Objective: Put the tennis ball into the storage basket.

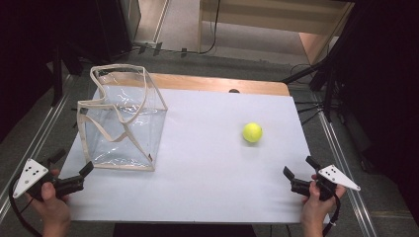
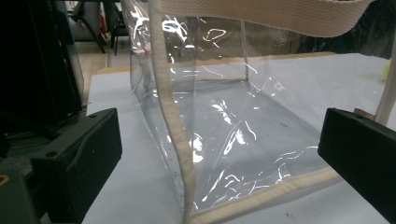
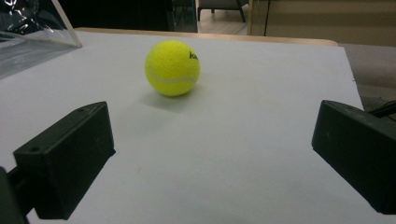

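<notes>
Fingers on both grippers spread wide, holding nothing.
Left gripper [image 1: 72,170] faces the clear bag [image 1: 123,118]; right gripper [image 1: 300,170] faces the tennis ball [image 1: 252,132], mid-right.

The bag [image 1: 123,118] at the table's left is clear glossy plastic film, creased and catching glare, edged and strapped with matt cream woven cloth webbing [image 2: 175,116]. To the bag's right, the tennis ball [image 3: 172,67] has a fuzzy, felt-like yellow nap with a smooth pale seam. The white sheet [image 1: 222,163] under the bag looks matt and smooth, perhaps paper or board. Beyond the bag, the table edge [image 1: 222,84] looks like wood. The jaws look matt black plastic.
</notes>
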Demonstrator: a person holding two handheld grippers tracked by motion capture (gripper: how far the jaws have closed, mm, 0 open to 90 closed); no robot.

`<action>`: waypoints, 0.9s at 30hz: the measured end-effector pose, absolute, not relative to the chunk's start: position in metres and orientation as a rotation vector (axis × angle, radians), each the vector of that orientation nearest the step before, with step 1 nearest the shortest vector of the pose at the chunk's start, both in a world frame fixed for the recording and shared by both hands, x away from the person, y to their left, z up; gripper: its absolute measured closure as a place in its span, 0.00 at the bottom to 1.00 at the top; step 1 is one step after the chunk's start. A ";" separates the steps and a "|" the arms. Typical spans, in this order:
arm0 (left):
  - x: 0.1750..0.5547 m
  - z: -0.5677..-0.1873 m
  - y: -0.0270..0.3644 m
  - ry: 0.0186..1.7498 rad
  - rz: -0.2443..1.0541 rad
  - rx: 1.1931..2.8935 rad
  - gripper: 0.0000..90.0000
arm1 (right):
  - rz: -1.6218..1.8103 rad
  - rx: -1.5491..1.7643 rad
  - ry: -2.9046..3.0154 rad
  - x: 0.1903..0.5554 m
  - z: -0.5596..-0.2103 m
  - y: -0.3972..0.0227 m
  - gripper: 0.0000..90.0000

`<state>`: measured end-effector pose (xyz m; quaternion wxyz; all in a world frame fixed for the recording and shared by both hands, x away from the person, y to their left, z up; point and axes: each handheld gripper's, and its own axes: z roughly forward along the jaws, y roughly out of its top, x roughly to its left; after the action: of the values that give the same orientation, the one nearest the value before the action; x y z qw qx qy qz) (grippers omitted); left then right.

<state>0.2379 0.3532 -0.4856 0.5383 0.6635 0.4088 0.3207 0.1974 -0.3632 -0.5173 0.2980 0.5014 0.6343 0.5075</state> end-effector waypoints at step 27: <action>0.236 -0.486 0.351 0.949 0.759 1.586 0.00 | 1.238 1.288 1.873 0.231 -0.490 -0.337 0.00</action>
<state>0.2355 0.3513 -0.4857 0.5412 0.6675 0.3992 0.3196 0.2312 -0.3373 -0.4895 0.2730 0.4787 0.6961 0.4601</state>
